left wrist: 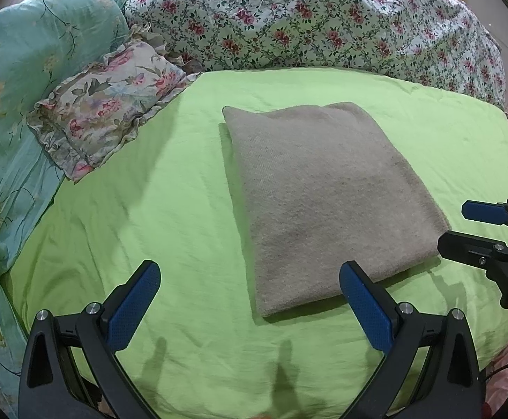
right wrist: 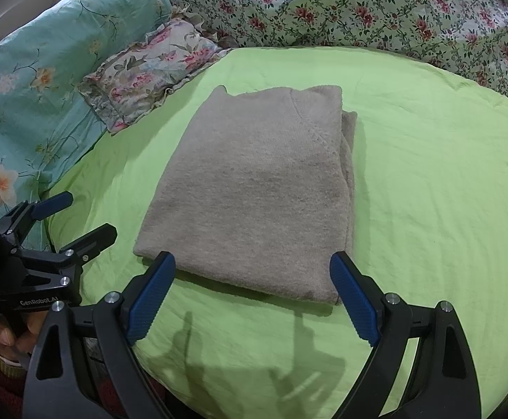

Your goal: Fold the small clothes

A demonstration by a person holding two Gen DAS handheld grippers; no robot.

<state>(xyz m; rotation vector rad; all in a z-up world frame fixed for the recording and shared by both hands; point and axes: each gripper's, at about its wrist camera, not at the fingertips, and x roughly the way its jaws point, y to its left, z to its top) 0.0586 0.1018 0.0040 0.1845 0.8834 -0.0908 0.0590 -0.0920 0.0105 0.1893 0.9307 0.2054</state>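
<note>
a folded grey-beige knit garment [right wrist: 254, 188] lies flat near the middle of a bed covered by a lime-green sheet [left wrist: 142, 209], its long axis running away from both cameras toward the floral quilt [left wrist: 323, 17] heaped along the bed's far edge. the left claw [left wrist: 250, 310] hangs with jaws wide apart and nothing between them, over bare sheet just short of the garment's near-left corner; its right blue pad [left wrist: 369, 310] overlaps the near edge in view, though contact cannot be confirmed. the right claw [right wrist: 254, 293] is likewise spread and empty, straddling the garment's near short edge, with the cloth directly ahead of it (this looks the better-placed of the two for any further fold or a lift). a raglan seam shows at the far right of the top layer, and a second layer peeps out along the right side. how many layers lie beneath is hidden, and the far edge is too foreshortened to judge whether it is squared. a ruffled floral pillow [left wrist: 111, 111] and teal bedding [left wrist: 20, 87] sit at the bed's far-left corner, well apart from the garment. the fold appears largely done.
</note>
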